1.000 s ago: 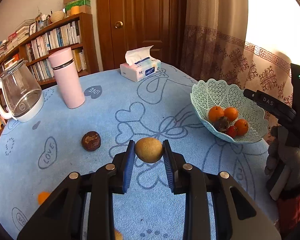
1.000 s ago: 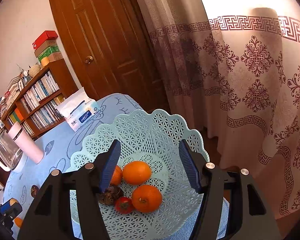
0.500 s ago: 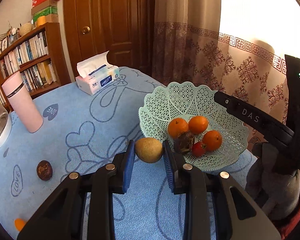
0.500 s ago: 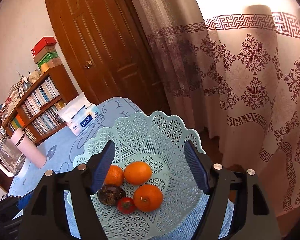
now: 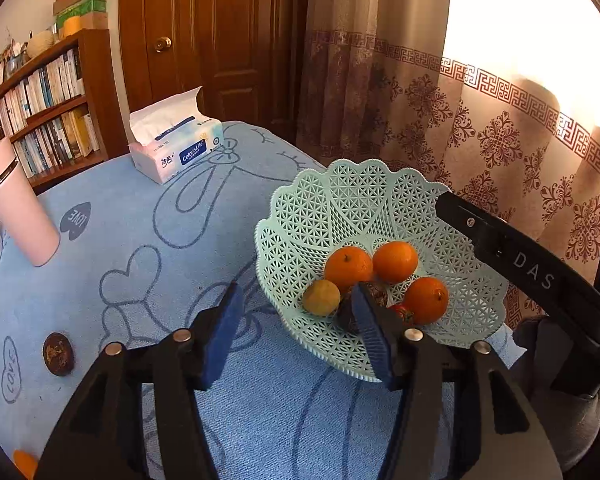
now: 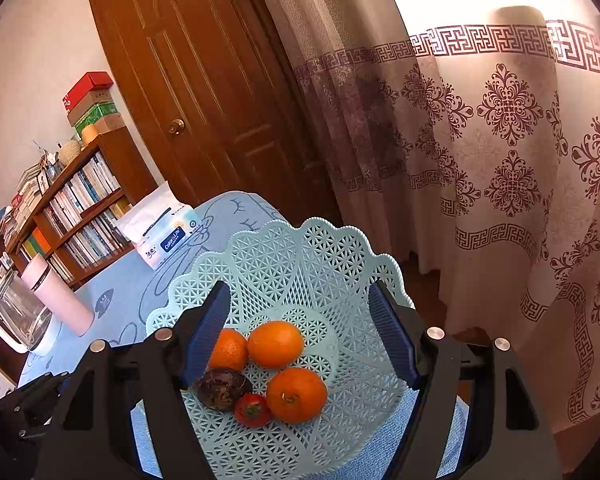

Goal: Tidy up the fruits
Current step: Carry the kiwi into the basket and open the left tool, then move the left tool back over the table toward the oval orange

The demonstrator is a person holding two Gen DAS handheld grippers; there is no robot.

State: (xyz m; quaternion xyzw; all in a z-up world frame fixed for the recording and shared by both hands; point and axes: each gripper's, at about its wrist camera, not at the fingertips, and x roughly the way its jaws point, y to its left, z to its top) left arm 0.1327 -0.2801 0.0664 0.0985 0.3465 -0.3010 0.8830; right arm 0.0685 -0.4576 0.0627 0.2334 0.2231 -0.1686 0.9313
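The left claw (image 5: 296, 320) has just been opening, and its blue pads (image 5: 224, 332) now stand apart with nothing between them. Just past its tips sits the round yellow-brown fruit (image 5: 321, 297), lying inside the pale green plastic basket with lacy holes (image 5: 340, 200), near the basket's left wall. It touches one of the three round orange tangerines (image 5: 348, 268). The right pad of this claw hides part of a dark brown wrinkled fruit (image 5: 378, 292) and a small red tomato (image 5: 400, 312) in the basket.

The left claw's view also shows things the other view does not. To the claw's left, a second dark brown wrinkled fruit (image 5: 58, 354) lies alone on the blue desk cloth with hearts (image 5: 140, 220), well apart from the basket. A small orange piece (image 5: 24, 464) peeks in at the bottom left edge; what it is cannot be told.

The right claw (image 6: 300, 340) is apart too, wide open, with nothing pressed between its pads. It hangs over the near side of the basket. From here the dark wrinkled fruit and the tomato show whole, just ahead of the claw, but the yellow-brown fruit is hidden. This view shows a clear glass kettle with a white handle (image 6: 16, 320) far to the left.

Both views show the pink tall cup (image 5: 16, 204) and the white tissue pack (image 5: 176, 148) farther away on the desk.
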